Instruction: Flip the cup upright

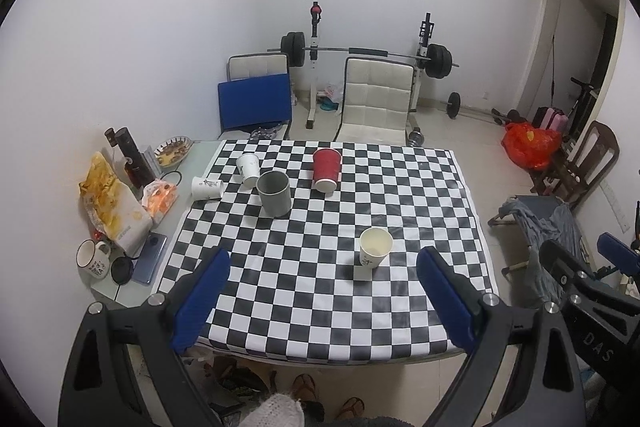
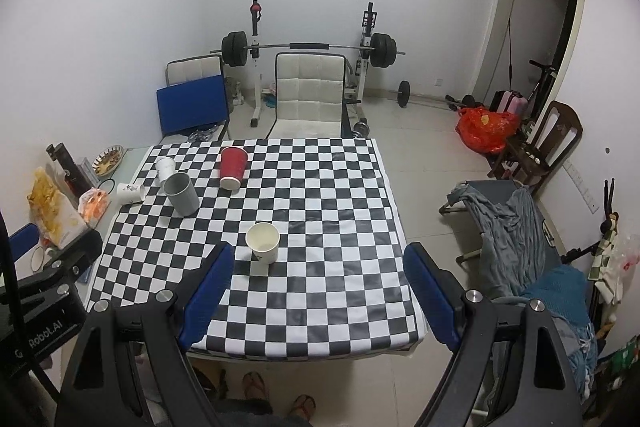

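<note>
On the checkered tablecloth [image 1: 320,291] [image 2: 320,267] a white paper cup [image 1: 375,247] [image 2: 263,242] stands upright, mouth up. A red cup [image 1: 327,169] [image 2: 233,167] stands upside down at the far side. A grey cup [image 1: 274,193] [image 2: 182,193] stands upright, tilted in the view. One white cup [image 1: 248,169] [image 2: 165,168] stands inverted behind it, and another white cup [image 1: 206,187] [image 2: 130,193] lies on its side at the cloth's left edge. My left gripper [image 1: 324,299] and right gripper [image 2: 318,295] are both open and empty, above the near table edge.
Snack bags [image 1: 110,203], a dark bottle [image 1: 132,159], a bowl [image 1: 173,151], a mug [image 1: 93,259] and a phone [image 1: 150,259] crowd the table's left strip. Chairs [image 1: 376,103] and a barbell rack [image 1: 360,51] stand behind. A cot with cloth [image 2: 512,227] is at the right.
</note>
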`<state>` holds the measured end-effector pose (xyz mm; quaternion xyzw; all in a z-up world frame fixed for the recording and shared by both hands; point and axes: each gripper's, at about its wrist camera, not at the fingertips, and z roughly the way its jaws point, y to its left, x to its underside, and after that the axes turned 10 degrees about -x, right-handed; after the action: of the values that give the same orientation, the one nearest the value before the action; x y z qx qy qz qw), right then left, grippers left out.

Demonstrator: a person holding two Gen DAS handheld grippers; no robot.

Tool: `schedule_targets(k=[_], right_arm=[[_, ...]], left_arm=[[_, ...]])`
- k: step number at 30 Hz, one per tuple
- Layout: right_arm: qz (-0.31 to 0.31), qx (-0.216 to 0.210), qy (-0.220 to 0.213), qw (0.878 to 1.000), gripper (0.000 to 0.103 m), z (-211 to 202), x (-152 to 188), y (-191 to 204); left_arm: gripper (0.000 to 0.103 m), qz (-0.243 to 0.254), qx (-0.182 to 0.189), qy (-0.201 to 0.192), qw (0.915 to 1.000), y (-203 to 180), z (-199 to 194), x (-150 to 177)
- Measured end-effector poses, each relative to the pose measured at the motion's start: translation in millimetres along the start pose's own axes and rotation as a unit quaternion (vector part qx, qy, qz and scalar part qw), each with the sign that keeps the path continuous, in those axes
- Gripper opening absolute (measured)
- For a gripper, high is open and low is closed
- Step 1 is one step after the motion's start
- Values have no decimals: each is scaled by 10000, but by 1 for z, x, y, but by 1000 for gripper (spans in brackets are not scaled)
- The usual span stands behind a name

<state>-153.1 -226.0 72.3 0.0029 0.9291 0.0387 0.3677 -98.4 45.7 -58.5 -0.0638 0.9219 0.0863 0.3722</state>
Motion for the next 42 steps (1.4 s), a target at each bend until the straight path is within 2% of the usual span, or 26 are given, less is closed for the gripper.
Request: schedule_targets(k=[42], right_arm=[[-6, -183, 35, 9998, 88, 0, -5, 7]], left_arm=[[95, 25, -16, -78, 10000, 14, -3, -5]])
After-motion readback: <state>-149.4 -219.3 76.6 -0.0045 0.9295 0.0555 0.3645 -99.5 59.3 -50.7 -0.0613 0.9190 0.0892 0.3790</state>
